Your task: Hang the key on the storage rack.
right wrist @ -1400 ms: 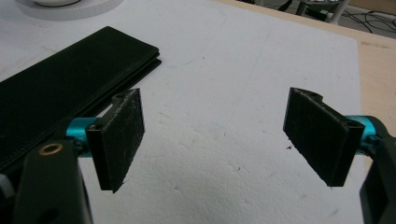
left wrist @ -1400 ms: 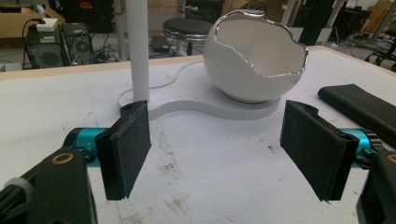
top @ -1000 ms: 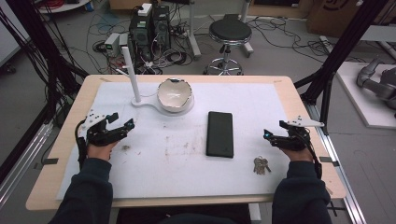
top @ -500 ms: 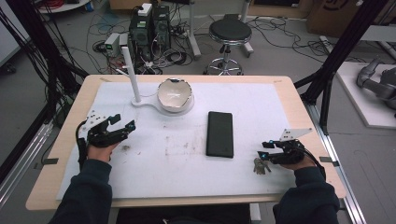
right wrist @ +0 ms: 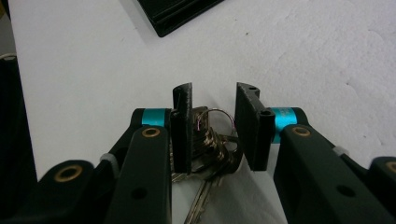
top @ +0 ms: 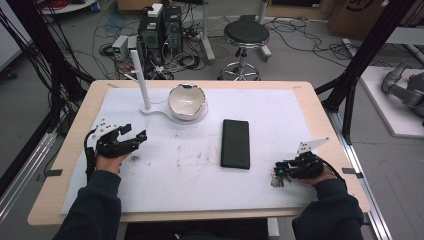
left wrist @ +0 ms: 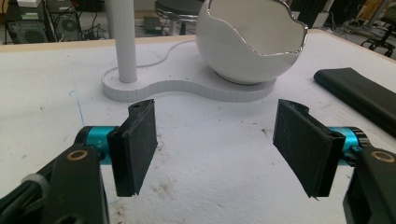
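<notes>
On the bench (top: 310,100): one bunch of keys (right wrist: 210,149), one black phone (top: 235,143), one white bowl (top: 187,101), one white stand (top: 141,80), two tongs.

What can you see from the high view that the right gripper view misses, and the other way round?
The high view alone takes in the whole table, the white egg-shaped bowl on its stand with the post, the left gripper, both of the person's forearms, and the stool and cables on the floor. The right gripper view alone gives a close look at the key ring and single keys, with the jaws, which have just been closing, set either side of the bunch. Both show the right gripper, the keys and the black case.
</notes>
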A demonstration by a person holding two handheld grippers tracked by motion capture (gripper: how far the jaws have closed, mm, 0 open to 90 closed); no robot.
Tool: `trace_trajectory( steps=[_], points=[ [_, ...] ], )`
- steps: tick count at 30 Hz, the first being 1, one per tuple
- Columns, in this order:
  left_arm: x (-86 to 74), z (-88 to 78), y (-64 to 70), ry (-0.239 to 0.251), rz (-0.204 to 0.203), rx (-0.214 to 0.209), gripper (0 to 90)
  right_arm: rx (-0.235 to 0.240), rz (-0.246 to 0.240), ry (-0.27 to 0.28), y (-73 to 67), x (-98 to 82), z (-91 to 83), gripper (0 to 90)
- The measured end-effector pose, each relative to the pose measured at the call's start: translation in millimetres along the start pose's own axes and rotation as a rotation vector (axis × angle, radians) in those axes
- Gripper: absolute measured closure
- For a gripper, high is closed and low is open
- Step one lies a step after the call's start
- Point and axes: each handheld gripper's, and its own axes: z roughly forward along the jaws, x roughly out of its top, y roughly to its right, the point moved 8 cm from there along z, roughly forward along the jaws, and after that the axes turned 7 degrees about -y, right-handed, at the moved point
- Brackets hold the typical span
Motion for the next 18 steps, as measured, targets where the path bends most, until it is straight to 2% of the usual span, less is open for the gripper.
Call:
trace_trajectory(
  steps=[5,7,9,12,15,17,18],
  points=[
    [-1.0,0.6,0.5,-0.005,-0.002,-0.003,30.2,-0.022,-0.032,-0.004,-1.9,4.2,5.2,78.5],
    [-1.1,1.0,1.0,-0.005,-0.003,-0.004,30.4,-0.024,-0.043,-0.007,-4.6,6.0,5.7,90.0],
    [-1.5,1.5,2.4,-0.008,0.001,-0.006,30.6,-0.035,-0.066,-0.018,-6.4,6.8,6.8,90.0],
    [-1.5,1.7,3.5,-0.008,0.002,-0.009,30.6,-0.041,-0.071,-0.021,-7.1,7.3,7.2,90.0],
    [-1.4,2.7,4.6,-0.008,0.0,-0.014,30.8,-0.085,-0.057,0.013,-3.7,10.2,3.4,90.0],
    [-1.1,2.5,4.5,-0.006,0.003,-0.013,30.9,-0.095,-0.042,0.032,-1.4,10.7,-0.2,90.0],
    [-0.9,2.3,4.0,-0.004,0.002,-0.012,30.9,-0.103,-0.034,0.036,-0.4,10.0,-2.4,82.0]
  ],
)
